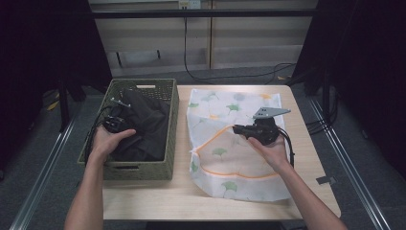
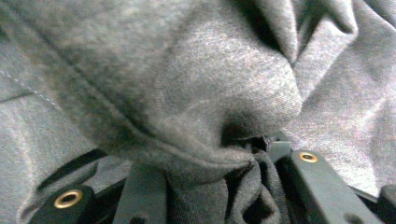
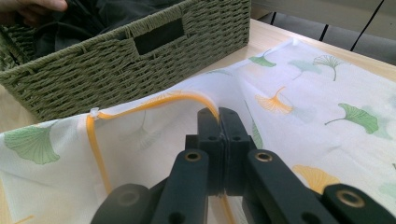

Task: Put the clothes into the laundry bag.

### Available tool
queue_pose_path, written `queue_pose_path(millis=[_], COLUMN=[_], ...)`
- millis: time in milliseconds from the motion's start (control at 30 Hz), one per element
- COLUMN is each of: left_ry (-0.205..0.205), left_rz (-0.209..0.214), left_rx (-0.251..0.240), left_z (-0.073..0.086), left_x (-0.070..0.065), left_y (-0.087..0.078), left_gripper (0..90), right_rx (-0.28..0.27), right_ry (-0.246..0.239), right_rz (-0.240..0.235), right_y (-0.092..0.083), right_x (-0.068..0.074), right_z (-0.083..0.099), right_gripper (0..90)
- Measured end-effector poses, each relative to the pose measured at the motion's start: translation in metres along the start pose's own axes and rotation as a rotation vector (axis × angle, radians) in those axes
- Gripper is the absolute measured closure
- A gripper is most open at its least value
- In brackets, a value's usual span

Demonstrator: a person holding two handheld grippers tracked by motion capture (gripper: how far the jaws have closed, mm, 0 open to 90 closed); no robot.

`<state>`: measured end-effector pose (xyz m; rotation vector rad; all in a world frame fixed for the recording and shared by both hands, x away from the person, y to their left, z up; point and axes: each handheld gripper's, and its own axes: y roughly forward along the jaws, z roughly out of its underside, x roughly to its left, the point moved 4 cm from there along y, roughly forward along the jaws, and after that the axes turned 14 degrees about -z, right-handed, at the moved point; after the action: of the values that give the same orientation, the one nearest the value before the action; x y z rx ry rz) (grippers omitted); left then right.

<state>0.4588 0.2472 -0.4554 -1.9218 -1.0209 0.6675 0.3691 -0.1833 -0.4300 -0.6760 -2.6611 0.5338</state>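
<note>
Both tools clamped on fabric.
Left tool (image 1: pixel 116 123) inside woven green rectangular basket (image 1: pixel 170 139) on wooden counter (image 1: pixel 182 199), pinching fold of dark grey cloth garment (image 2: pixel 196 93). Right tool (image 3: pixel 218 122) clenched on orange-trimmed rim of white leaf-print mesh laundry bag (image 1: pixel 225 158), flat beside basket.

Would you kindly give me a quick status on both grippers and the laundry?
Left hand-held gripper shut on dark garment in basket. Right hand-held gripper shut on laundry bag orange rim. Nothing in the way.
</note>
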Motion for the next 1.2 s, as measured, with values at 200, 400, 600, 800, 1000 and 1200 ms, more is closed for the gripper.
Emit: queue_pose_path(millis=[200,400,600,800,1000,1200], left_ry=[-0.094,-0.129,-0.191,-0.219,-0.224,-0.237], left_rz=[-0.018,-0.024,-0.029,-0.035,-0.069,-0.083], left_rx=[-0.149,-0.241,-0.357,-0.451,-0.528,-0.618], left_z=[0.000,0.001,0.002,0.005,0.002,-0.003], left_x=[0.007,0.011,0.018,0.024,0.028,0.027], left_y=[-0.018,-0.037,-0.061,-0.079,-0.102,-0.125], left_gripper=[64.4,64.7,65.0,64.8,65.0,65.1], right_rx=[0.001,0.006,-0.001,-0.003,-0.004,-0.005], right_ry=[0.002,0.004,0.005,0.007,0.007,0.008], right_rz=[0.003,-0.004,-0.002,-0.001,0.000,0.000], right_y=[0.001,0.002,0.001,0.001,0.001,0.001], right_x=[0.001,0.001,0.001,0.001,0.000,0.000], right_z=[0.000,0.001,0.000,0.000,0.000,-0.001], right_gripper=[90.0,90.0,90.0,90.0,90.0,90.0])
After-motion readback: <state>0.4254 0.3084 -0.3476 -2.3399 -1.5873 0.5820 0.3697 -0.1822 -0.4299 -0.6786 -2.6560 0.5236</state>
